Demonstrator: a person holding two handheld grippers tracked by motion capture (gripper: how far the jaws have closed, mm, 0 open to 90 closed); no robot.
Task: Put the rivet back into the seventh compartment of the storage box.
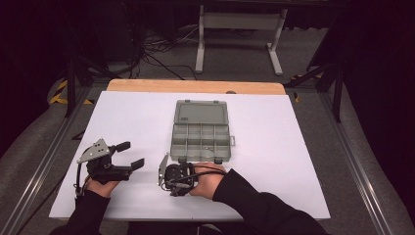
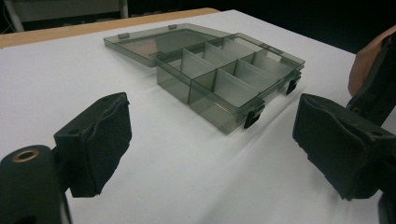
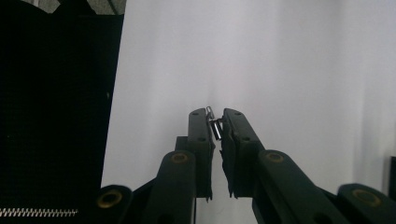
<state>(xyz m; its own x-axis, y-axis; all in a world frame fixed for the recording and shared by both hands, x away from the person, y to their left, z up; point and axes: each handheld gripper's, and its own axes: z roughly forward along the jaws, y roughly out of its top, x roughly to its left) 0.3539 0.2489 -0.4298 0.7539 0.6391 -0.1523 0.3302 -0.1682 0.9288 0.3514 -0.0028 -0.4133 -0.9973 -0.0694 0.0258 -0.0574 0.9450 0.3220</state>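
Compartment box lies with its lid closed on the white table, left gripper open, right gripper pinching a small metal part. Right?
Not quite: the compartment box has its lid open, laid flat behind it, as the left gripper view shows. The left gripper is open, and the right gripper pinches a small metal part.

Tongs (image 3: 215,122) pinch a small metal piece (image 3: 215,127) above the white table (image 3: 289,70)

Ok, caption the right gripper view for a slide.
Right gripper fingers pinch a small metal part above the white table.
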